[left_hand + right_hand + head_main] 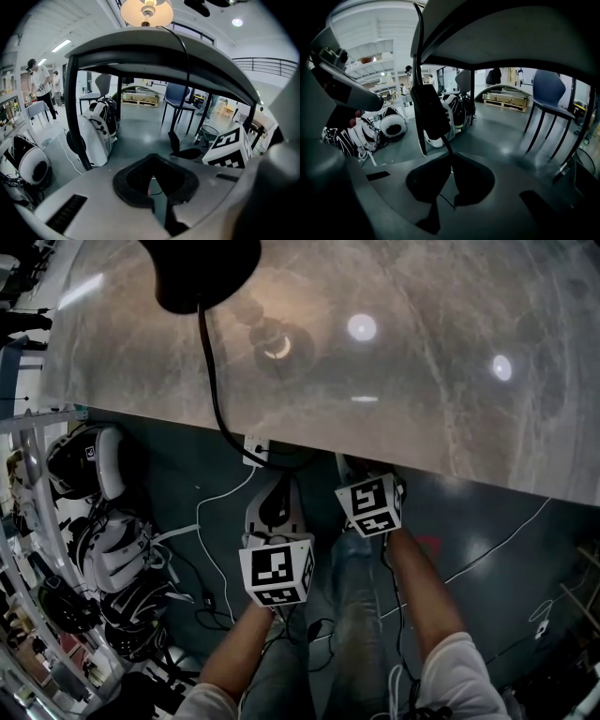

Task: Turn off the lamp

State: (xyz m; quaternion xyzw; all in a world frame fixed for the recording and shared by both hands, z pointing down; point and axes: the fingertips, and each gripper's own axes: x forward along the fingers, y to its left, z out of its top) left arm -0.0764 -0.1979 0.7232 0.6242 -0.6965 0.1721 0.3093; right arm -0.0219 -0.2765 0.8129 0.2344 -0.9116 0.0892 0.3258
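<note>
Tabletop (422,381) of glossy, marble-patterned stone fills the upper part of the head view, mirroring round ceiling lights and a warm glow. Below its edge lies a dark grey-green floor (487,531) crossed by thin loose cables (497,545). White-and-black padded gear (103,549) is heaped at 9 o'clock. The gripper views show a wide hall beyond the table legs, with a blue chair (551,91) at 3 o'clock.

The lamp (197,273) stands on the tabletop at 11 o'clock in the head view, seen from above as a dark round shape. From the left gripper view it sits at 12 o'clock over the table edge, with its shade lit. Its black cord (214,390) runs from the lamp toward 6 o'clock, over the tabletop's edge and down in front of the person.

In the right gripper view a black switch block (429,112) hangs on that cord just beyond the jaws. Its long axis runs upright, 12 to 6 o'clock, and leans a little. The cord leaves its lower end toward 5 o'clock.

The right claw (451,159) is clenched on the cord just under the switch block. The left claw (152,180) is clenched too, with nothing I can make out between its pads. Both claws sit just below the tabletop's edge, the left at 7 o'clock of the right
</note>
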